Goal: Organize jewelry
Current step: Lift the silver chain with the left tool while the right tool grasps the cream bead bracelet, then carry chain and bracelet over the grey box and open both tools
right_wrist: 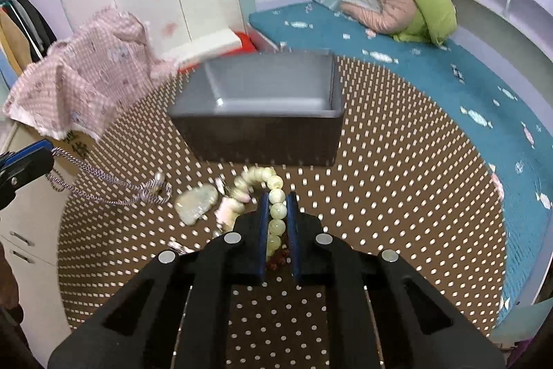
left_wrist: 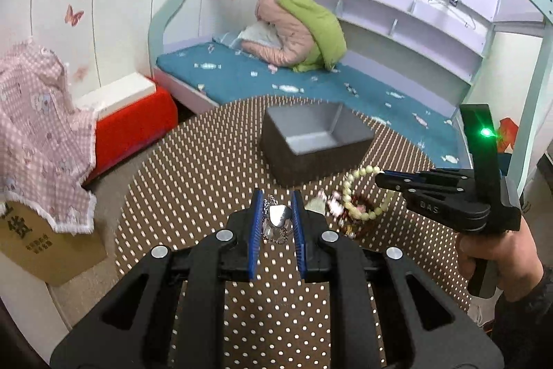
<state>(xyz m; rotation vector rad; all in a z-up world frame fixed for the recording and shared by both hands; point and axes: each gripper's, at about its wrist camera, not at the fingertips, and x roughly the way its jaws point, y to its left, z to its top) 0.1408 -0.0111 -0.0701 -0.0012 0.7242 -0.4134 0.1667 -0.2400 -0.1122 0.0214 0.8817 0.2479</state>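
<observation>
The left gripper (left_wrist: 278,213) has its two blue fingers (left_wrist: 256,213) pressed on a silver chain necklace (left_wrist: 274,222). A shiny silver heart (left_wrist: 279,214) sits right between the fingers. In the right wrist view, the chain (right_wrist: 103,184) hangs from the left gripper's tip (right_wrist: 24,166) at the left edge and runs down to the table, where its far end lies in a little loop.

The right gripper (right_wrist: 277,213) is clamped on a bracelet of pale green beads (right_wrist: 276,206). The beads sit in a row between its two blue fingers (right_wrist: 264,220). The rest of the bracelet curves away in front of the tip. In the left wrist view, the same bracelet (left_wrist: 359,196) hangs in a ring from the right gripper's tip (left_wrist: 382,178). A hand (left_wrist: 490,248) holds the handle of that gripper, and a green light (left_wrist: 486,132) glows on top of it.

Under the bracelet there is a small pile of other jewelry. There is a pale green stone piece (right_wrist: 195,203), some pink bits (right_wrist: 228,208), and dark red beads (right_wrist: 276,256) just behind the green ones.

All of this is on a brown table with white dots (right_wrist: 397,196). A gray box (right_wrist: 262,113) stands open on the table just past the jewelry. Behind the table is a blue bed (left_wrist: 311,82) with a pink and green jacket (left_wrist: 304,33) on it. A pink checked cloth (left_wrist: 38,134) hangs at the left.
</observation>
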